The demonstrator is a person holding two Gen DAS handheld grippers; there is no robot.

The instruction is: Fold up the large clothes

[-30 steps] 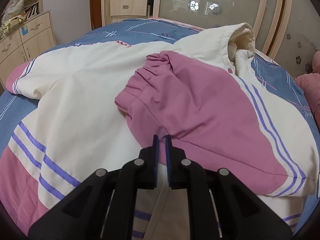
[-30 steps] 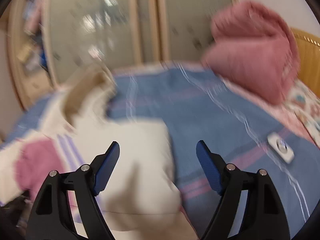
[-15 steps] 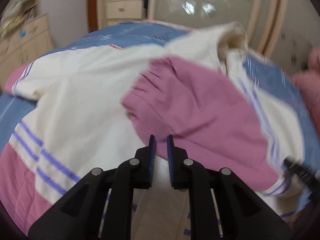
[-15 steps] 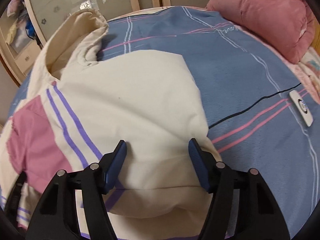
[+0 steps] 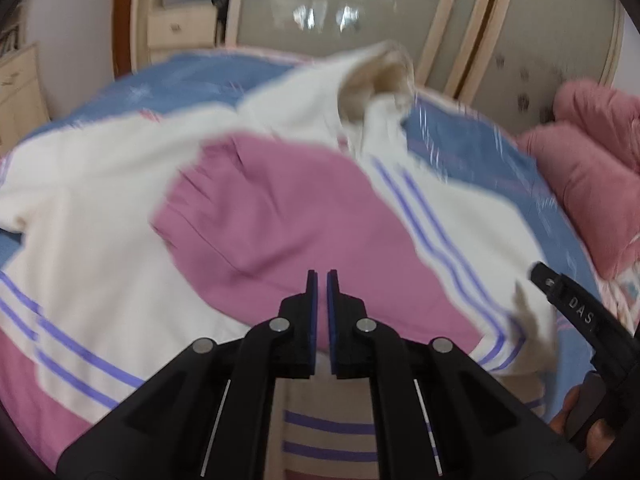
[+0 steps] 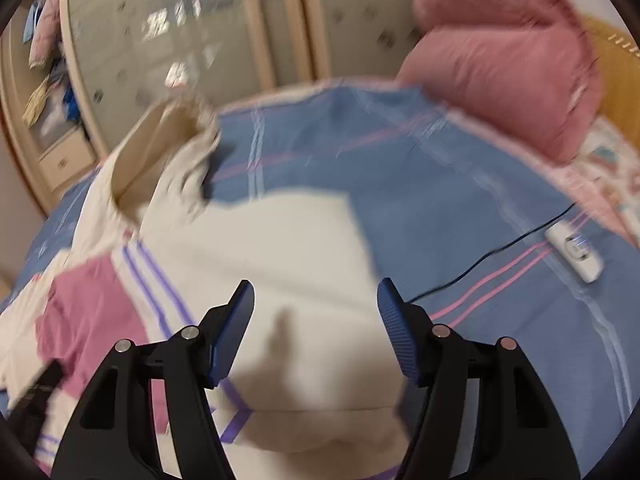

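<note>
A large cream, pink and purple-striped hooded jacket [image 5: 104, 208] lies spread on the bed. Its pink sleeve [image 5: 280, 216] is folded across the body and its hood [image 5: 376, 76] points to the far side. My left gripper [image 5: 319, 280] is shut and empty, hovering above the sleeve's near edge. My right gripper [image 6: 316, 300] is open and empty above the jacket's cream right panel [image 6: 288, 248]. The right gripper's arm also shows at the right edge of the left wrist view [image 5: 580, 316]. Both views are blurred.
The bed has a blue sheet with pink stripes [image 6: 440, 200]. A pink folded quilt [image 6: 508, 60] lies at the head end. A white controller on a black cord [image 6: 576, 252] lies on the sheet to the right. Wardrobe doors [image 5: 360, 12] stand behind the bed.
The right gripper has lifted and tilted up from the cream panel and its jaws stand slightly wider. The left gripper has swung right, staying shut above the pink sleeve.
</note>
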